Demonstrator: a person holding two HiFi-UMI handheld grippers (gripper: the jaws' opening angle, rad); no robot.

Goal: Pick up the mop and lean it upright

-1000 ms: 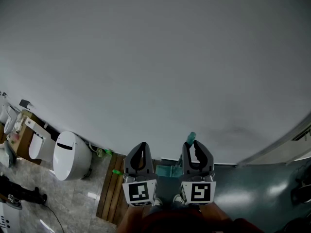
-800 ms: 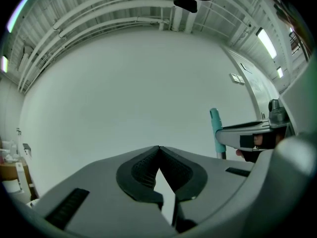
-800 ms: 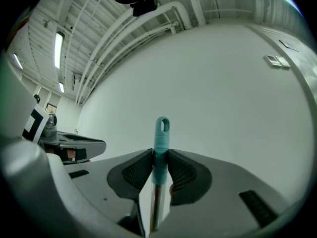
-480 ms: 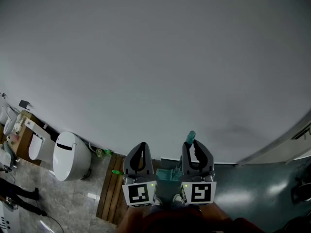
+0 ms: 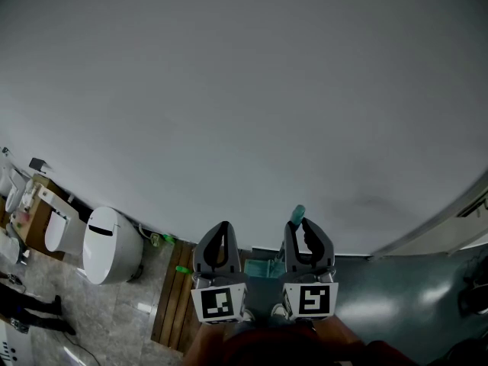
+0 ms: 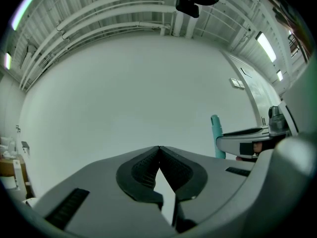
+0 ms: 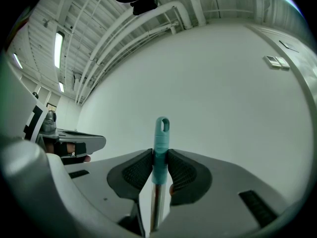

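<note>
The mop stands upright, its teal handle tip [image 7: 161, 133] with a hanging hole poking above my right gripper [image 7: 160, 157]. That gripper is shut on the teal grip, with the metal shaft [image 7: 155, 207] running down between the pads. In the head view the teal tip [image 5: 298, 215] shows just above the right gripper [image 5: 307, 239], close to the white wall. The teal mop head [image 5: 263, 268] lies on the floor between both grippers. My left gripper [image 6: 159, 150] is shut with nothing in it, and it stands beside the right one [image 5: 219, 240]. From the left gripper view the teal tip [image 6: 215, 133] appears at the right.
A large white wall [image 5: 244, 97] fills the view ahead. A white toilet [image 5: 110, 244] stands at the left, with a wooden slat mat [image 5: 171, 300] beside it and a green object [image 5: 184, 269] on the mat. A person's legs [image 5: 30, 311] show at far left.
Both grippers and the mop have stayed put. The dark figure at the far left floor has shifted slightly.
</note>
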